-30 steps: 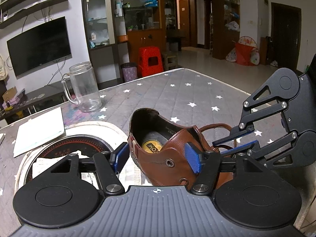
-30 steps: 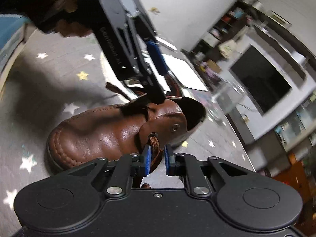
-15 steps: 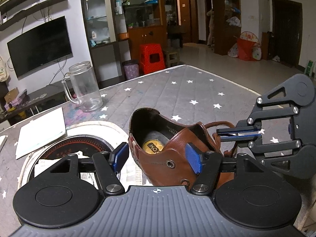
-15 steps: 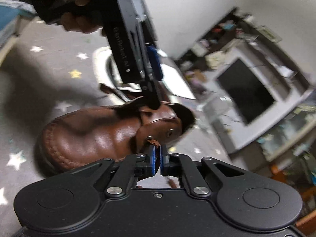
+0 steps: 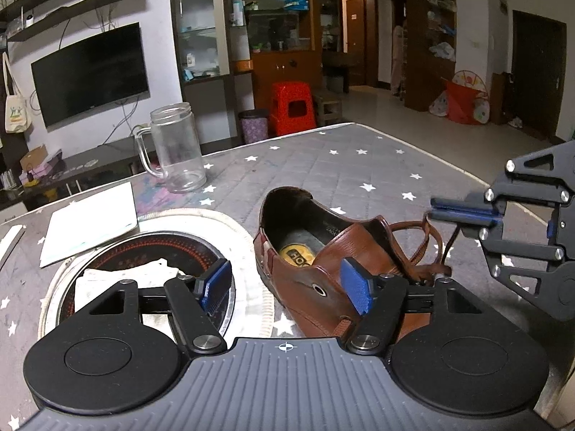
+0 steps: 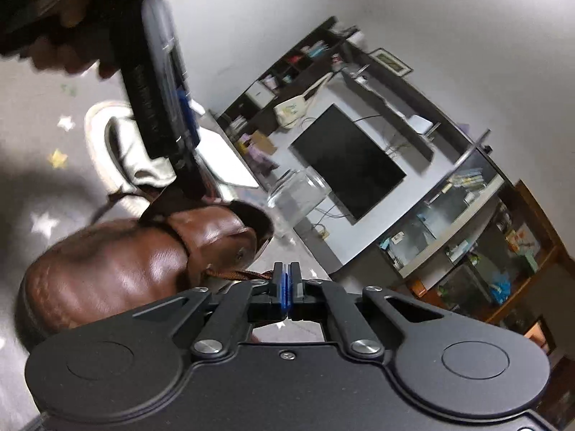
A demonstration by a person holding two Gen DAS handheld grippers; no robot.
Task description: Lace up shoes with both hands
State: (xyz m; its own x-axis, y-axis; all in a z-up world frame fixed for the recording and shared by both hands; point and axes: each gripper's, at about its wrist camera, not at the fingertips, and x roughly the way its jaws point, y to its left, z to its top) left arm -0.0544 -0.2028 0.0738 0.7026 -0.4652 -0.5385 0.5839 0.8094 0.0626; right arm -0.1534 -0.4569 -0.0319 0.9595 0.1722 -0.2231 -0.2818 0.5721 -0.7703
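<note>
Just one shoe [image 5: 334, 262], one lace [image 6: 237, 274], two grippers [image 5: 287, 285] [image 6: 285, 287].

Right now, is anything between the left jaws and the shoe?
Nothing visible. The open left gripper sits right at the shoe, its flap between the jaws. The mug and paper are off to the side.

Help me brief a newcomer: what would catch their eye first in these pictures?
The brown shoe on the star-patterned cover, its lace drawn sideways into the shut right tongs. The left tongs hang open at the shoe's collar. Behind stands a clear glass mug.
</note>
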